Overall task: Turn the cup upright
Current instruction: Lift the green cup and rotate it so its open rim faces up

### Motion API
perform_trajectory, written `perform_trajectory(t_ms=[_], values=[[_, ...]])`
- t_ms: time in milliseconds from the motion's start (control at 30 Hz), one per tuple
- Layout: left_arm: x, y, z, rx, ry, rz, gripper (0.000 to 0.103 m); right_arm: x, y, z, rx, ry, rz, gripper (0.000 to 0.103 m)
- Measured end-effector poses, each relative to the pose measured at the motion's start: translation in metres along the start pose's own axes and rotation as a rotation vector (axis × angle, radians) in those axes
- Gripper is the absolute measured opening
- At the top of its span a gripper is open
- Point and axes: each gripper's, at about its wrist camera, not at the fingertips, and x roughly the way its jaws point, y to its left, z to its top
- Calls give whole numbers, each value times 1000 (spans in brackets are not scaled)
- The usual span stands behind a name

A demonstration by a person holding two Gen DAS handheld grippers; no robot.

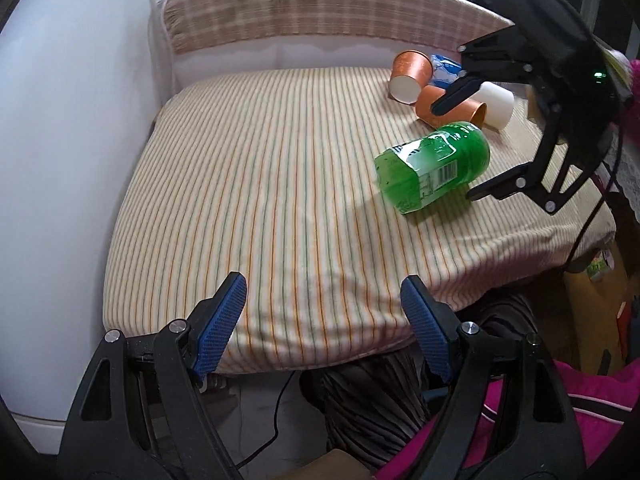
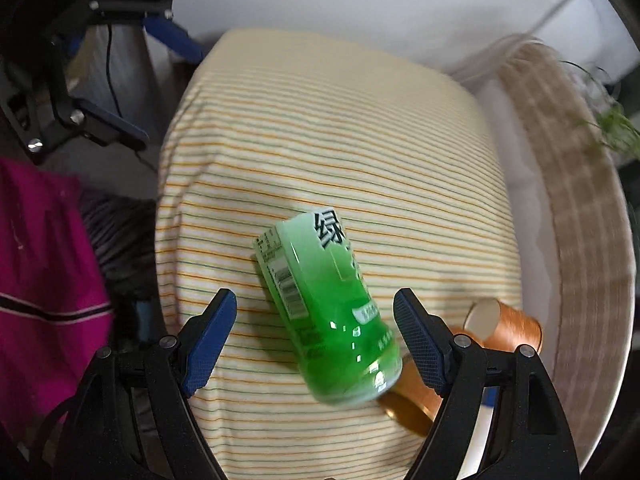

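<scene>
Striped cloth (image 1: 260, 184) covers a cushioned surface, cream with thin orange and green lines. A green cup (image 1: 434, 166), translucent plastic with a printed label and barcode, lies on its side on this cloth near the surface's right edge, as the left wrist camera sees it. One end points toward the middle of the surface, the other toward the right edge; which end is the mouth cannot be told.

The right gripper (image 1: 456, 152) hangs over the right edge, its black fingers spread wide, one above the cup and one just beside its outer end. From its own camera the right gripper (image 2: 314, 330) has its blue pads (image 2: 210, 338) apart on either side of the cup (image 2: 328, 312). The cup's image is blurred, and whether either pad touches it cannot be told. Its jaws are released, grasping nothing.

The left gripper (image 1: 322, 320) sits at the near edge of the surface, well apart from the cup. Its jaws are released too, with only cloth between the blue pads (image 1: 220, 324).

Toward the far right corner lie three paper cups. An orange cup (image 1: 408, 76) lies on its side showing a white end. A second orange cup (image 1: 466, 114) lies just behind the green cup, partly hidden by a finger. A white cup (image 1: 496, 106) lies beside it. A blue-and-white packet (image 1: 444, 68) sits just behind them. A checked blanket (image 1: 320, 12) runs along the far edge.
</scene>
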Motion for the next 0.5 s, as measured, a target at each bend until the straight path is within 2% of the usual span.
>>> perform_trajectory(t_ms=[233,433,500], values=[[1,8,-4,-27,10,-4,82,17,5,25,-137,94,25,79],[-5,16,-5,-51,-5,3,82,35,5,33,-197,166,29,79],[-5,17,-5,-56,-6,7,82,40,3,35,-191,180,29,73]])
